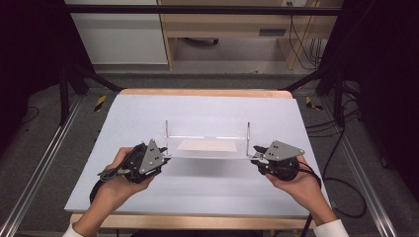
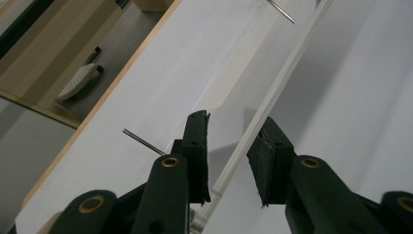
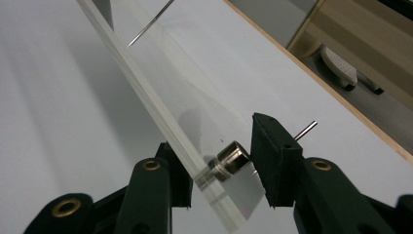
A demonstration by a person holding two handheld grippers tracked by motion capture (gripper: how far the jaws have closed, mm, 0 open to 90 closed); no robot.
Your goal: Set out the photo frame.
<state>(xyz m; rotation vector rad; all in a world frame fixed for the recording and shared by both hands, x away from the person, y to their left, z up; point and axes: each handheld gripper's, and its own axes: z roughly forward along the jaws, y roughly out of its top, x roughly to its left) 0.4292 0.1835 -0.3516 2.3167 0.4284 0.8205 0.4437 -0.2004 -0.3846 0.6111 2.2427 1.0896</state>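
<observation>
- While your two hands sit at six o'clock, your left gripper (image 1: 165, 157) at about eight o'clock straddles the near-left edge of the clear acrylic rectangular plate with thin metal corner posts (image 1: 207, 146); its jaws stand narrowly apart on either side of the edge, not yet pinching.
- Your right gripper (image 1: 256, 157) at four o'clock brackets the near-right corner, jaws parted around the small steel cylindrical foot (image 3: 230, 157), just beside it.
- At the centre, the plate hovers over the pale blue-grey table sheet (image 1: 148, 113), level with the grippers.
- Towards twelve o'clock stand its two far posts.
- By my judgement you are at the grasp step: close both evenly, then lift level.
</observation>
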